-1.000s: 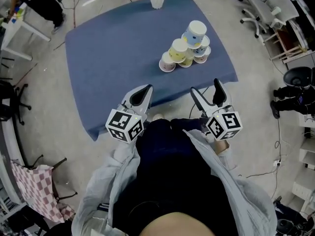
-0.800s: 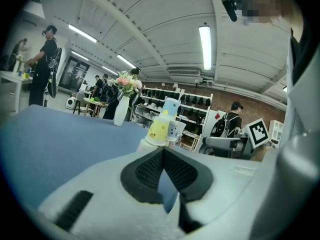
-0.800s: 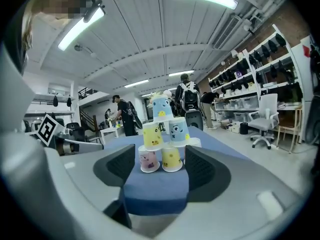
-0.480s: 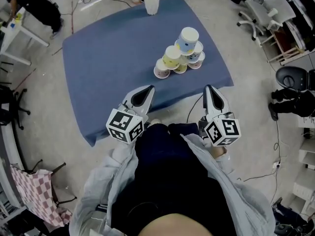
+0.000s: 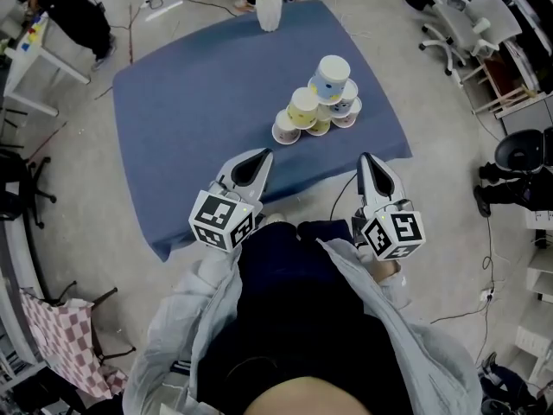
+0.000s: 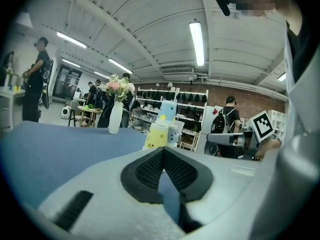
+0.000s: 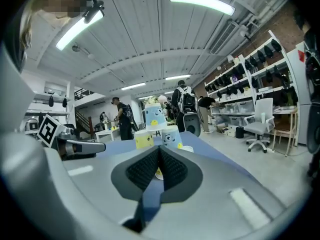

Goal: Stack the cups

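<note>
**Head view:** We stand at the near edge of the blue worktop [image 5: 190,102], both grippers held close to our waist. The right gripper [image 5: 371,168], spread wide a second ago, is now pressed together on nothing. The left gripper [image 5: 251,163] is likewise pressed together and empty. The cups [image 5: 318,104] sit in a small pyramid toward the worktop's far right, well apart from both grippers. A white vase [image 5: 269,5] stands at the far edge. We judge the stack built, and the right gripper's closing no grasp at all.

**Left gripper view:** Its pads meet at the tips with only worktop beyond. Flowers [image 6: 119,85] fill the vase, which the head view barely shows.

**Right gripper view:** Its pads meet too. The cups' printed patterns face us, with shelves [image 7: 240,79] and people [image 7: 182,104] behind, unseen from above.
</note>
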`<state>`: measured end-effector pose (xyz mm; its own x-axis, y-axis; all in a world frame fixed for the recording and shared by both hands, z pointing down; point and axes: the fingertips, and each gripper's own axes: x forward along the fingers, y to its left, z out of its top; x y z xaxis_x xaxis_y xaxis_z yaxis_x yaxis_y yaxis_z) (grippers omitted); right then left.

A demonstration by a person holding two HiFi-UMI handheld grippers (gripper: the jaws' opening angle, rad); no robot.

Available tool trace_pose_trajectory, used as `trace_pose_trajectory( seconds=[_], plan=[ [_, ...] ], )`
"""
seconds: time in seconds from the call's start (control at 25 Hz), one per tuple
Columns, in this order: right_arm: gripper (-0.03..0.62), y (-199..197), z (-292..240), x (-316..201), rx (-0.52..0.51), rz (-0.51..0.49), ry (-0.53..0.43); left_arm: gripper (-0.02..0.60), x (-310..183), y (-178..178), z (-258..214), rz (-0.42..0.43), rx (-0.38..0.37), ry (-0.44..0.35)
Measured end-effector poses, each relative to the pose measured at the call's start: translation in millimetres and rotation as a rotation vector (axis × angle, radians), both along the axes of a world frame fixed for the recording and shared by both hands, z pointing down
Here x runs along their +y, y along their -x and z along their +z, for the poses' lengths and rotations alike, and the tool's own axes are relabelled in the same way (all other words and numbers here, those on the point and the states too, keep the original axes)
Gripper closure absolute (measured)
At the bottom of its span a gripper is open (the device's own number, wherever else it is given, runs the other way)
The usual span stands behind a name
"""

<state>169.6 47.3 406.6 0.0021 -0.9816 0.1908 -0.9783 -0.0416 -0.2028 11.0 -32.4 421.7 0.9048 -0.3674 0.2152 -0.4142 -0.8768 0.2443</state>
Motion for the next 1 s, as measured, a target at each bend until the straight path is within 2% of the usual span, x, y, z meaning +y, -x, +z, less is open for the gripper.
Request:
trace_pose_trajectory(
  seconds=[0.2,1.0],
  plan=[
    [0.583,10.1,-3.3,-6.8,0.022,-0.040,0.011,0.591,-5.7,2.8,-3.1,-0.006,0.003,-0.005],
    [0.583,7.5,4.3,-3.5,0.022,-0.023,0.040,0.591,-2.6,6.8,-1.0,-0.007,-0.009,-0.005]
  ],
)
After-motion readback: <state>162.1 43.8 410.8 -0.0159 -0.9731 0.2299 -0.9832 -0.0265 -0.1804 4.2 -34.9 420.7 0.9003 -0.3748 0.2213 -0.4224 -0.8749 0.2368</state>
